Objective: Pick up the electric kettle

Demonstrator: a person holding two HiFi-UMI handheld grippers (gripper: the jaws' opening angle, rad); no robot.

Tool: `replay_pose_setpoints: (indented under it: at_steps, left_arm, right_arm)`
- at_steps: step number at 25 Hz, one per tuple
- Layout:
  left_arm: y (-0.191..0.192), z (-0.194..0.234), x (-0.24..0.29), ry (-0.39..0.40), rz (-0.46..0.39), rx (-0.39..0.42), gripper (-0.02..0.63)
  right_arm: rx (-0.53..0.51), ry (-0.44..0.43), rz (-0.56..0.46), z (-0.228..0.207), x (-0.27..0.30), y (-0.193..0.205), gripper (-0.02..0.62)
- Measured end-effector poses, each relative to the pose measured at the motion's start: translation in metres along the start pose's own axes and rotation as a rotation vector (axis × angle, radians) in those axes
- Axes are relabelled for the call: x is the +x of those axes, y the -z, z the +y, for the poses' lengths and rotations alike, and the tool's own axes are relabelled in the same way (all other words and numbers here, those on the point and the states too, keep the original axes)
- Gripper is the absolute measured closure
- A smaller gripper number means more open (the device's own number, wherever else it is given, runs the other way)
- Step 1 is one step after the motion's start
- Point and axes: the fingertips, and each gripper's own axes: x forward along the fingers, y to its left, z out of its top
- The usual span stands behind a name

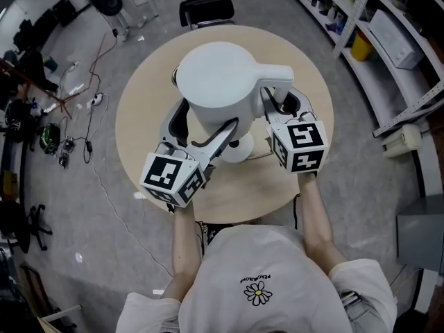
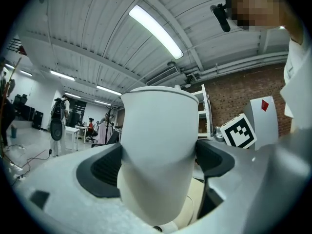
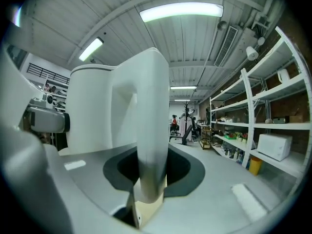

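Note:
The white electric kettle (image 1: pixel 218 82) hangs above the round wooden table (image 1: pixel 142 116), held from both sides. My left gripper (image 1: pixel 198 127) is shut on the kettle's lower body (image 2: pixel 156 150), its dark pads (image 2: pixel 105 172) pressing on either side. My right gripper (image 1: pixel 281 104) is shut on the kettle's handle (image 3: pixel 148 130), which stands upright between its jaws. The kettle's white round base (image 1: pixel 239 149) sits on the table below, partly hidden by the kettle and grippers. In the left gripper view the right gripper's marker cube (image 2: pixel 239 130) shows behind the kettle.
A black office chair (image 1: pixel 207 7) stands beyond the table. Metal shelves (image 1: pixel 388 40) with boxes and a yellow container (image 1: pixel 361 46) line the right side. Cables (image 1: pixel 90 116) and equipment lie on the floor at the left.

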Motion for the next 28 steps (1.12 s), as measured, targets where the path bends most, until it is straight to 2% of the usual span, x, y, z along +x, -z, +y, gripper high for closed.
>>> replay_pose_setpoints:
  at_steps: [5, 13, 20, 28]
  left_arm:
    - [-0.026, -0.002, -0.015, -0.004, -0.024, 0.001, 0.118]
    - [-0.042, -0.004, -0.025, -0.005, -0.029, 0.03, 0.118]
    - [-0.041, -0.005, -0.025, 0.002, -0.034, -0.015, 0.118]
    - [-0.033, -0.004, -0.029, 0.009, -0.023, -0.009, 0.118]
  right_arm:
    - [-0.022, 0.002, -0.042, 0.011, -0.01, -0.03, 0.5]
    - [-0.008, -0.002, -0.069, 0.02, -0.017, -0.044, 0.5]
    - [-0.028, 0.002, -0.069, 0.019, -0.02, -0.048, 0.5]
    - [-0.031, 0.009, -0.071, 0.023, -0.021, -0.041, 0.5]
